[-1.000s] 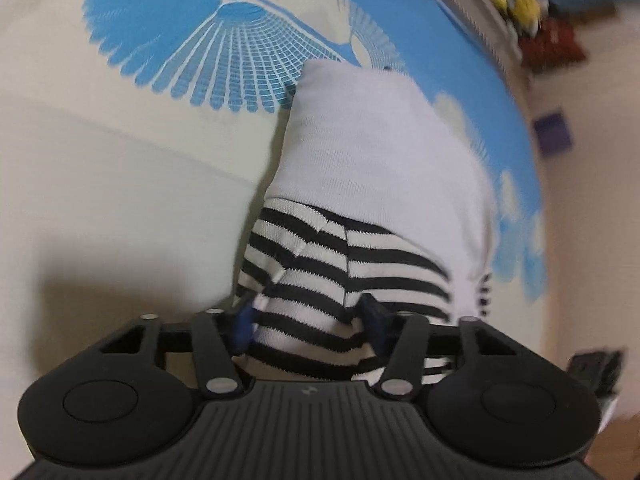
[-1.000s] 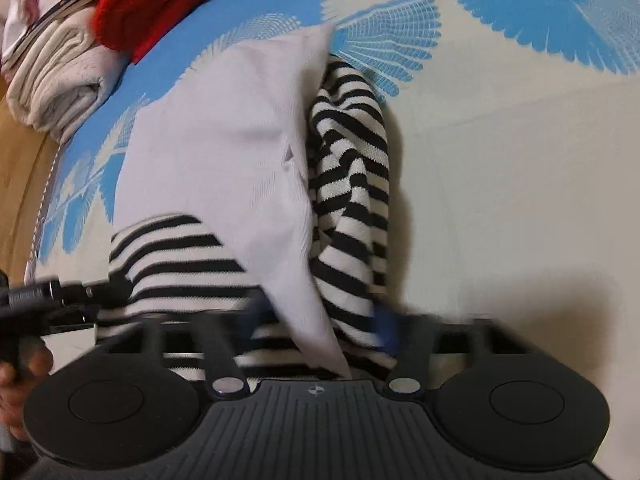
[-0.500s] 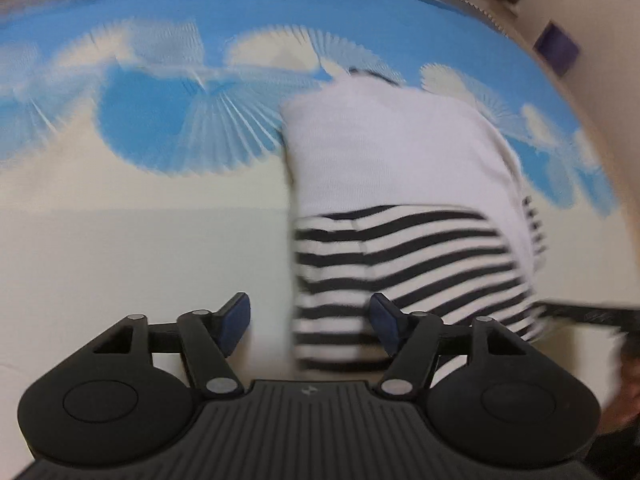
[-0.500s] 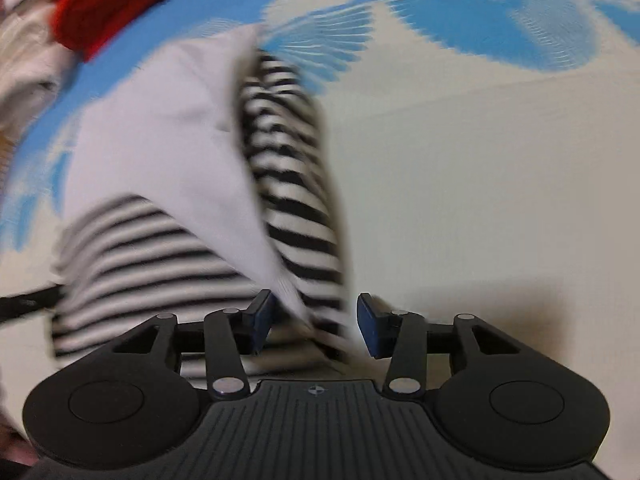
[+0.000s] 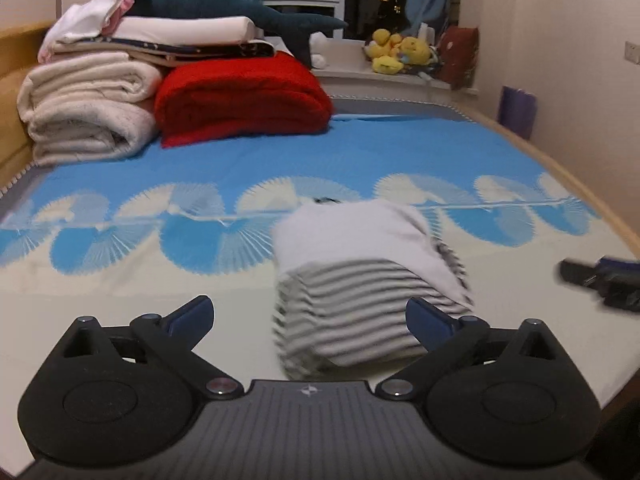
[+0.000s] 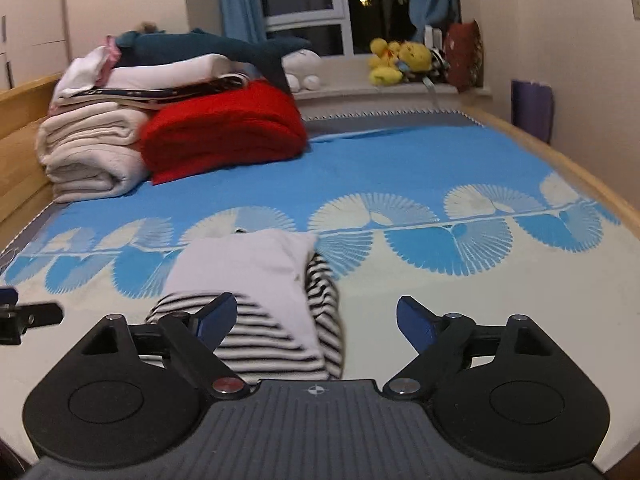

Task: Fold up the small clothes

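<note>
Nearest the lens, left hand-held gripper (image 5: 308, 316), blue-padded jaws spread wide and opening further, nothing pressed between the pads. Same for right hand-held gripper (image 6: 316, 318): jaws wide and opening, pads clear of any cloth.

Just beyond both, folded garment (image 5: 360, 272) lying free on the bed (image 5: 100, 292), on the cream part of the sheet: plain white panel on top, black-and-white striped part at the near end and along the right edge. In the left wrist view, garment slightly blurred, sitting behind the right-hand pad; in the right wrist view, garment (image 6: 256, 280) behind the left-hand pad and toward the gap's left side. Tip of the other gripper visible at the frame edge in each view, right of the garment in one, left of it in the other.

Beyond the garment, band of blue and white fan shapes across the sheet, then solid blue.

Farther back and left of the garment, red blanket (image 5: 240, 96), folded, touching a stack of rolled cream blankets (image 5: 84, 112) with more folded linen and a dark blue plush shark (image 5: 240, 12) on top.

Farthest from the garment, windowsill with yellow plush toys (image 5: 396, 52), blue curtains and a dark window.
</note>
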{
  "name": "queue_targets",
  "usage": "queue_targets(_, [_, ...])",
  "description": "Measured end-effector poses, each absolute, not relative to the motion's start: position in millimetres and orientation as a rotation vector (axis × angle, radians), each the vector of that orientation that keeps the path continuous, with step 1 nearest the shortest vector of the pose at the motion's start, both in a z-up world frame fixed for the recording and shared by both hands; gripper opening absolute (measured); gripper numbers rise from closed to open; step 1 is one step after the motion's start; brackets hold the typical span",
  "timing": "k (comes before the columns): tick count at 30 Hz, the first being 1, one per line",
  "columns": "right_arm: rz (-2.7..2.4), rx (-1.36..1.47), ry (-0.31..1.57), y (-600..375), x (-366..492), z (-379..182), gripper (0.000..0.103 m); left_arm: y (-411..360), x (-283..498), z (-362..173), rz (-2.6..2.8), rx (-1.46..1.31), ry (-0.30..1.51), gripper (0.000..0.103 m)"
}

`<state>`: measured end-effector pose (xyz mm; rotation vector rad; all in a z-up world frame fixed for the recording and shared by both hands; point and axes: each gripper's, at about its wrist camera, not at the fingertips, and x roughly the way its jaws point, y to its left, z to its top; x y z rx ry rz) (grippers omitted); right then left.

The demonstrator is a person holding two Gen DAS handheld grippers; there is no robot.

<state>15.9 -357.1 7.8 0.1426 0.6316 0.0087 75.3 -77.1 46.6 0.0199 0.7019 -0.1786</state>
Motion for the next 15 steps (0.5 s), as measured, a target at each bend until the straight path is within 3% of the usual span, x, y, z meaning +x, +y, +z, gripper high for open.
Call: queue_targets(15, [-0.004,0.132,0.726,-331,18,-25,0.089,-91,91,6,-0.057,-0.069,0.862,0.102])
